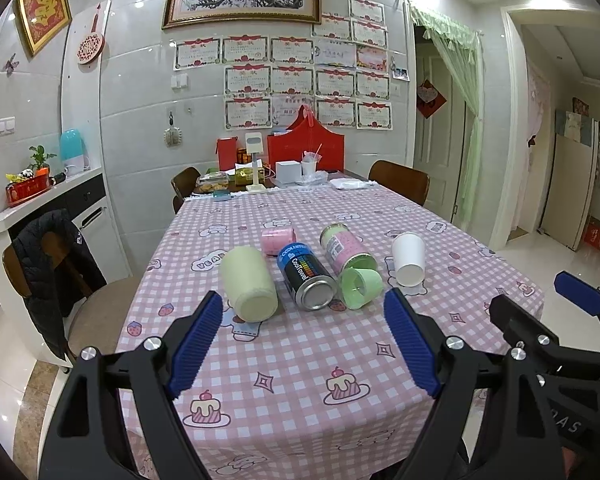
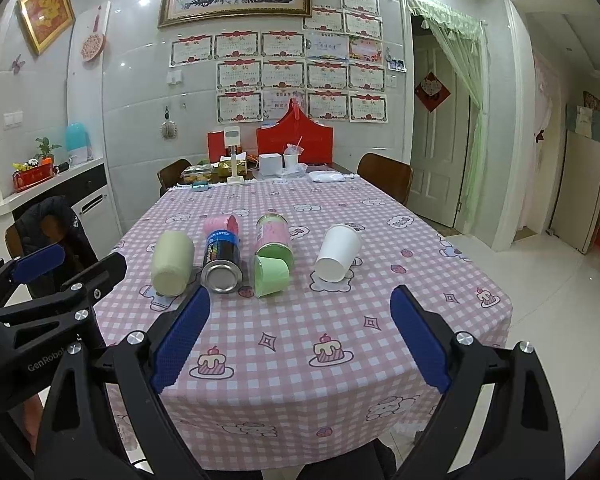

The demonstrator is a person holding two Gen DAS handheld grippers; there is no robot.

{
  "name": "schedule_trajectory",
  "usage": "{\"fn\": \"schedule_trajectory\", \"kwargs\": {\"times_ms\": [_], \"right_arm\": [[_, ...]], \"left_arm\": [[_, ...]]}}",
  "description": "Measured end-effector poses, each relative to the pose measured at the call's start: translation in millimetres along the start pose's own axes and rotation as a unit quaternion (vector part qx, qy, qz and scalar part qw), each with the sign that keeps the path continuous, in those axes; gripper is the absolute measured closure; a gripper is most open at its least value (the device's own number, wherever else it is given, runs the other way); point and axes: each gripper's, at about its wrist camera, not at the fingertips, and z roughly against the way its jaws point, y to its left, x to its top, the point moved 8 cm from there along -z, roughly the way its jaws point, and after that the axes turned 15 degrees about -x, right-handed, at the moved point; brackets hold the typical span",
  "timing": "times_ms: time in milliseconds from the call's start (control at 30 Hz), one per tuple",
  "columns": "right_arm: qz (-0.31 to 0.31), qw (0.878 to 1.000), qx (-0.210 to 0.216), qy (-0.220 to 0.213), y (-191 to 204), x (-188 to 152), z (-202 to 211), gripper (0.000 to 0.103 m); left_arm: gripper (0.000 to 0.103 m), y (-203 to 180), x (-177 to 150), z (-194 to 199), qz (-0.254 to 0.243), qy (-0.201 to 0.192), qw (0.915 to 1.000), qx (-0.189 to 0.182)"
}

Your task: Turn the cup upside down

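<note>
— Two tongs are held apart and empty, left tongs (image 1: 304,340) and right tongs (image 2: 300,340). Where is the cup found?

— The white paper cup (image 2: 337,253) is seen lying on its side on the pink checked desk (image 2: 300,360), right of the cans. It should be gripped lightly mid-wall, since paper is likely crushed.

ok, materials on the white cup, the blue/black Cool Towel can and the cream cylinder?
White cup: looks like paper, matte, with a recessed base, lying on its side.
Cool Towel can: metal, judging by the shiny ribbed silver end; glossy printed wrap.
Cream cylinder: unclear, matte and soft-looking, possibly fabric or foam covered.
Both grippers, left and right, hang open short of them.
</note>
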Motion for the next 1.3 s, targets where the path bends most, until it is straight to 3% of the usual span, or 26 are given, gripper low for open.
{"fn": "schedule_trajectory", "kwargs": {"times_ms": [433,1300], "right_arm": [[-0.017,0.999,0.017,0.026,0.0,-4.8,-9.2,0.014],[-0.017,0.999,0.024,0.022,1.6,-3.0,-3.3,0.014]], "left_arm": [[0.021,-0.9,-2.1,-5.0,0.0,0.006,1.0,-0.002],[0.021,-0.2,-1.7,-0.6,0.002,0.003,1.0,-0.006]]}}
